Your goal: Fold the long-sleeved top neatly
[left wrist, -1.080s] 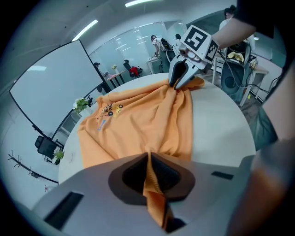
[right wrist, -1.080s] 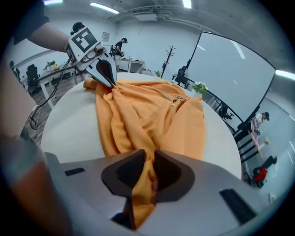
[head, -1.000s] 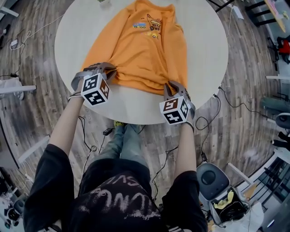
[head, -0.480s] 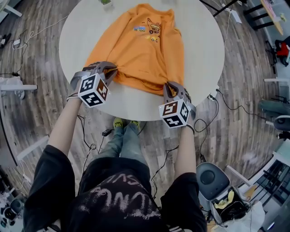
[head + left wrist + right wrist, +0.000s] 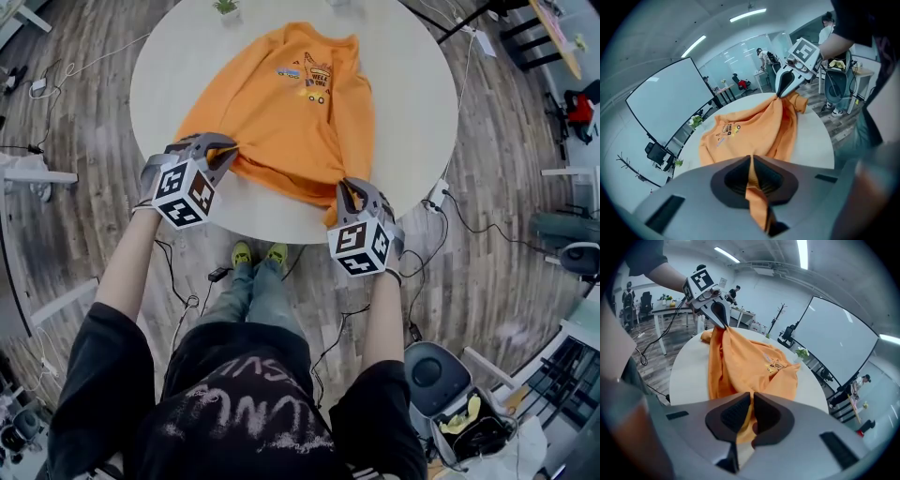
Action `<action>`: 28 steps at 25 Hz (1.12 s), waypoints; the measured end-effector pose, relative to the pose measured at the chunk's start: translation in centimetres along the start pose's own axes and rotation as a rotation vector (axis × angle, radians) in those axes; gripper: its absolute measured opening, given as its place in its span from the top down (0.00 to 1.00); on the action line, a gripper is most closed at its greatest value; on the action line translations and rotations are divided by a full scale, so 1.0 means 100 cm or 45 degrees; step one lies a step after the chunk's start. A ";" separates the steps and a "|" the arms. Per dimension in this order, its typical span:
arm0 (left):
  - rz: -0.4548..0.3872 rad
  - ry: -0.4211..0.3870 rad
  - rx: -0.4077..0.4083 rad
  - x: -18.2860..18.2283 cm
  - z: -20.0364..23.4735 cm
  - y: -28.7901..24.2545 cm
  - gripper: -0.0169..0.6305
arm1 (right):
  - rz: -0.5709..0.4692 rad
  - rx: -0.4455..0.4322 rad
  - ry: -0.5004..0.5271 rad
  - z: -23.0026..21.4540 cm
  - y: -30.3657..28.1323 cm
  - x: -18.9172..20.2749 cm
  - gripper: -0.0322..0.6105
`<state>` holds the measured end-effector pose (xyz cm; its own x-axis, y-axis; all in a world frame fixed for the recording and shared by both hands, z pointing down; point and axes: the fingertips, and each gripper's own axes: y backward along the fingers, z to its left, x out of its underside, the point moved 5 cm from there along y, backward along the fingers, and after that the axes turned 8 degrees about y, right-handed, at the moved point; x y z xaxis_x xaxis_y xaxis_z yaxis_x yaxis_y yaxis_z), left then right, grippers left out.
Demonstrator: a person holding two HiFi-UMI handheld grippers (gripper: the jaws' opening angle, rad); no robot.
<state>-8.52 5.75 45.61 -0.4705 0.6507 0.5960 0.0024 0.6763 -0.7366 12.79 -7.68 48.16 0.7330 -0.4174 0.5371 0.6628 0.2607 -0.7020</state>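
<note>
An orange long-sleeved top (image 5: 291,103) lies front up on the round white table (image 5: 412,112), collar at the far side. My left gripper (image 5: 228,150) is shut on the near left corner of the hem, and orange cloth shows pinched between its pads (image 5: 751,161). My right gripper (image 5: 345,192) is shut on the near right hem corner (image 5: 751,401); its jaws have just been closing tighter on the cloth. Both corners hang raised off the table, so the hem stretches between the grippers. Each gripper view shows the other gripper (image 5: 780,91) (image 5: 723,322) holding its corner.
A small potted plant (image 5: 225,7) stands at the table's far edge. Cables run over the wooden floor around the table. A grey bin (image 5: 441,375) stands at the lower right. The person's shoes (image 5: 255,253) sit just under the near table edge.
Both grippers have risen and drawn toward the person with the hem corners. The near edge of the top has come up off the table and bunched slightly.
</note>
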 end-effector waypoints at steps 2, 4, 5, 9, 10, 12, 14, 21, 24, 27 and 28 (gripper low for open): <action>-0.005 0.014 0.001 0.005 -0.006 0.002 0.93 | -0.009 -0.016 0.003 0.006 0.003 0.002 0.90; -0.013 0.039 0.001 0.008 -0.009 0.005 0.93 | -0.032 -0.019 -0.031 0.007 0.008 0.004 0.90; -0.011 0.049 0.006 0.010 -0.010 0.005 0.93 | -0.039 -0.024 -0.043 0.007 0.010 0.005 0.90; 0.055 0.041 0.069 0.025 -0.026 -0.003 0.92 | -0.013 -0.095 -0.026 0.025 0.005 0.016 0.90; 0.086 0.023 0.086 0.030 -0.031 -0.007 0.92 | -0.005 -0.114 -0.014 0.031 0.002 0.018 0.90; 0.150 -0.005 0.125 0.041 -0.042 -0.014 0.91 | 0.008 -0.152 0.007 0.044 -0.002 0.020 0.89; 0.190 -0.022 0.151 0.049 -0.049 -0.017 0.90 | 0.026 -0.193 0.024 0.053 -0.005 0.024 0.88; 0.280 0.029 0.237 0.075 -0.057 -0.024 0.82 | 0.058 -0.320 -0.035 0.065 -0.012 0.035 0.73; 0.274 0.056 0.258 0.087 -0.059 -0.020 0.76 | 0.035 -0.309 -0.097 0.072 -0.010 0.032 0.69; 0.238 0.088 0.242 0.079 -0.053 -0.014 0.76 | 0.030 -0.254 -0.157 0.062 0.001 0.036 0.68; 0.229 0.085 0.242 0.077 -0.051 -0.012 0.76 | 0.038 -0.237 -0.172 0.059 0.004 0.039 0.68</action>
<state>-7.61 11.69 52.68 -0.4182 0.7804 0.4649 -0.0881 0.4745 -0.8758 16.78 -4.07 52.76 0.7739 -0.2884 0.5638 0.6100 0.1005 -0.7860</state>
